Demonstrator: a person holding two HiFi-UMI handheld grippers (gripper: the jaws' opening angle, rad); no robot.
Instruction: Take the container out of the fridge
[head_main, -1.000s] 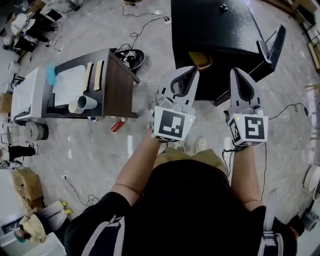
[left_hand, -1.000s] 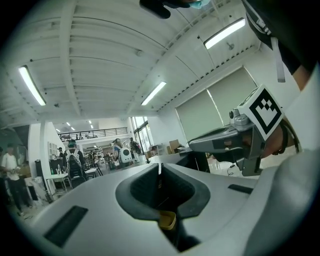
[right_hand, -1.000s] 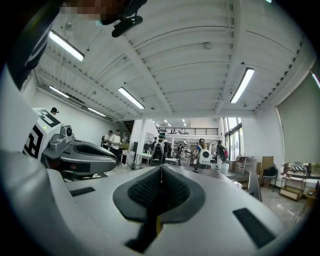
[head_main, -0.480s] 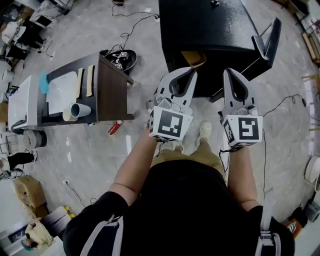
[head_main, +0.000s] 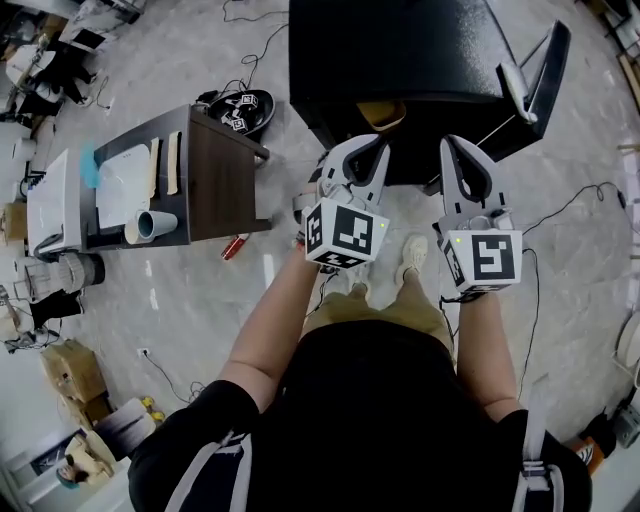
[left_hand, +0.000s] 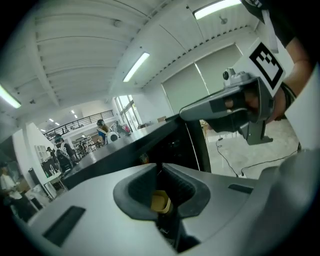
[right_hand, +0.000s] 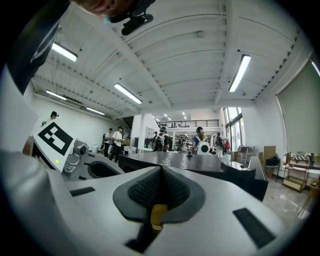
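The left gripper (head_main: 372, 148) and the right gripper (head_main: 452, 148) are both closed, nothing between the jaws. They are held side by side before the open black fridge (head_main: 400, 50). The tan container (head_main: 384, 112) sits inside it, just beyond the left gripper's tips.

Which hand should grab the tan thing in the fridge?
Probably left. In the head view, the left gripper sits just below the tan container in the open fridge; the right gripper is off toward the door. Both are shut.
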